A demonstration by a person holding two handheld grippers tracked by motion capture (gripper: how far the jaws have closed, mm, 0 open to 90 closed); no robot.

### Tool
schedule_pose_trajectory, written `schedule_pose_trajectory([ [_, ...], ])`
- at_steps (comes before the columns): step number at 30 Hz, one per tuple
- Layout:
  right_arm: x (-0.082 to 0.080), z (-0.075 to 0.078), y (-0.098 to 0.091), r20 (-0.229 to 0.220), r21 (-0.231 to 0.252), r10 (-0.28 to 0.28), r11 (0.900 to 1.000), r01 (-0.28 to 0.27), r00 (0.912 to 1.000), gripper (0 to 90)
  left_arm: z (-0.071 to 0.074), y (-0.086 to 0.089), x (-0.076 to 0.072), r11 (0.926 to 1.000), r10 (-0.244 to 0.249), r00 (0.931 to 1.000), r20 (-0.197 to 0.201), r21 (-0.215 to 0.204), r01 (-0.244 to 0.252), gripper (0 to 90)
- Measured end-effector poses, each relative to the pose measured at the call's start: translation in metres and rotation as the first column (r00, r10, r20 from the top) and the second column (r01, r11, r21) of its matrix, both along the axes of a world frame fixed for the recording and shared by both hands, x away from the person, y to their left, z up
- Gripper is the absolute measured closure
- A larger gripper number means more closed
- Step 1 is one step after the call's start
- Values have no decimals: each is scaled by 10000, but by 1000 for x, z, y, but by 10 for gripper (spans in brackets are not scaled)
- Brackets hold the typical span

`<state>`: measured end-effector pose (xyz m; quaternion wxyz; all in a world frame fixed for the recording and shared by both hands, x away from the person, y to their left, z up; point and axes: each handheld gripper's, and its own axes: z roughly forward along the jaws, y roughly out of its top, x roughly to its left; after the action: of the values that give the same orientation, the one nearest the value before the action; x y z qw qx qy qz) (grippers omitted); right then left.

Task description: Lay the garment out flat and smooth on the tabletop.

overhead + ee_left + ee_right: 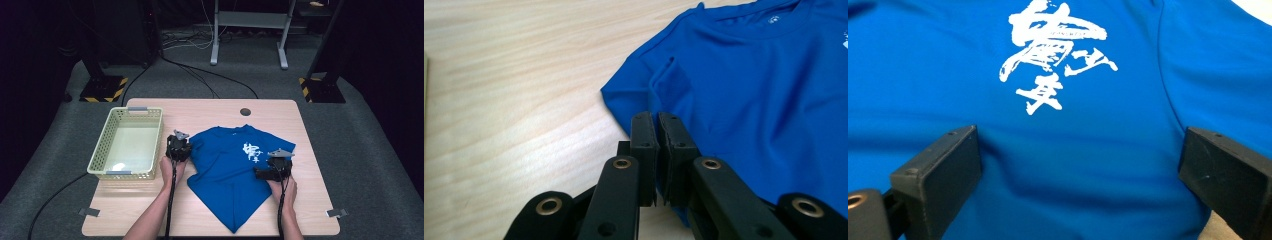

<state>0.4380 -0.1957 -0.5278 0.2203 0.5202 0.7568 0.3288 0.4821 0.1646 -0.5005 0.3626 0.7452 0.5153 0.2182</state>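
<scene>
- Centrally on wooden table (210, 109): blue T-shirt (227, 170), partly folded, lower end tapering to a point near the table's near edge, collar toward the far edge.
- White brush-style print (251, 151) on shirt chest, toward its right side; large and sharp in right gripper view (1055, 60).
- Left gripper (178, 148) at shirt's left edge, by the sleeve; jaws pressed together in left gripper view (658, 160), with blue cloth between and below them, so pinching the shirt's edge.
- Small raised fold of fabric (671, 82) just beyond the left jaws, near the shirt's outer hem.
- Right gripper (273, 169) lying over the shirt's right part, just below the print; jaws spread wide in right gripper view (1078, 170), cloth flat between them, not clamped.
- Left hand (171, 169) and right hand (283, 191) behind their grippers, forearms entering from the bottom edge.
- Pale yellow perforated basket (100, 157) at table's left, just beside the left gripper, apart from the shirt.
- Bare wood between basket and shirt narrow; wider bare strips along the far edge, the right edge, and both near corners.
- Round hole (245, 111) in tabletop near the far edge, beyond the collar.
- Grey tape tabs at near corners, left (89, 212) and right (336, 213).
- Grey carpet (370, 165) all round the table; cables (210, 75) trailing on it beyond the far edge.
</scene>
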Motion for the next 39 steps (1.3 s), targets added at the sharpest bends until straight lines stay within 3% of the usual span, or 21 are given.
schedule_pose_trajectory([
  [11, 0, 0, -2, -39, -1, -174, 9998, 174, 9998, 30, -9, 15, -8, 9979, 652, 9978, -126, -1, -652, 847],
  [17, 0, 1, -5, -57, -17, -334, 9994, 334, 9994, 30, -10, 19, -14, 9957, 892, 9960, -32, 234, -891, 823],
  [23, -2, 1, -10, -48, -30, -433, 9991, 433, 9991, 30, -12, 17, -19, 9937, 1081, 9941, -76, 321, -1078, 735],
  [26, -3, 1, -9, -50, -27, -405, 9992, 405, 9992, 27, -3, 15, -25, 9938, 1115, 9937, 145, 33, -1116, 645],
  [29, -3, 1, -9, -66, -37, -287, 9996, 287, 9996, 21, 9, 7, -29, 9959, 906, 9930, 757, -121, -899, 564],
  [31, -3, 1, -8, -77, -47, -156, 9999, 156, 9998, 13, 17, -1, -28, 9982, 523, 9946, 894, -351, -494, 517],
  [33, -2, 1, -8, -154, -8, -10, 10000, 10, 9999, 0, 21, -14, -22, 9978, -117, 9967, 800, -646, 169, 464],
  [35, -2, 3, -10, -189, 252, 162, 9996, -157, 9997, 0, 19, -26, -16, 9981, -442, 9970, 640, -405, 469, 431],
  [37, -2, 13, -13, 190, 303, -45, 9995, 40, 9998, 0, 16, -35, -9, 9969, -704, 9970, 318, -319, 714, 405],
  [39, 3, 25, -16, 387, 689, -203, 9975, 176, 9990, 0, 9, -43, -2, 9963, -847, 9964, 104, -141, 848, 372],
])
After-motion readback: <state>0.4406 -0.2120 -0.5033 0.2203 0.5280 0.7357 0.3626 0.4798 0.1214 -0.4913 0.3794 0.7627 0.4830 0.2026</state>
